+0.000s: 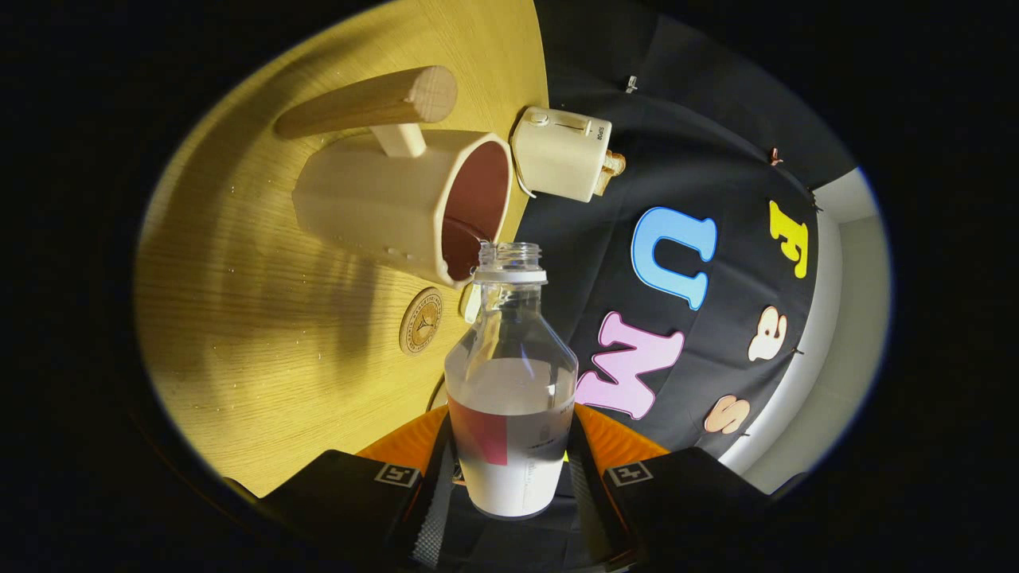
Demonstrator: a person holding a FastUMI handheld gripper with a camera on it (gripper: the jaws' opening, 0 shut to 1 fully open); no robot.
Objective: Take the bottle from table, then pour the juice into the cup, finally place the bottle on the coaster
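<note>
The hand-held gripper holds the bottle between its two fingers, one finger pressing on each side of the lower body, where a label wraps around. The bottle is clear and uncapped, with a threaded neck and a collar ring under the mouth. Clear liquid sits in its lower part, its surface slanted across the body, so the bottle is tipped over.

Its open mouth reaches just to the rim of the cup, which stands on the wooden worktop beyond the fingers. The mouth sits at the cup's lip, seemingly touching it. The cup is a cream, faceted mug with a reddish-brown inside and a thick wooden bar for a handle.

A round coaster with a printed emblem lies on the worktop just beside the cup's rim, between the cup and the fingers. A small cream toaster with a slice of toast in it stands at the worktop's edge, close beside the cup.
</note>
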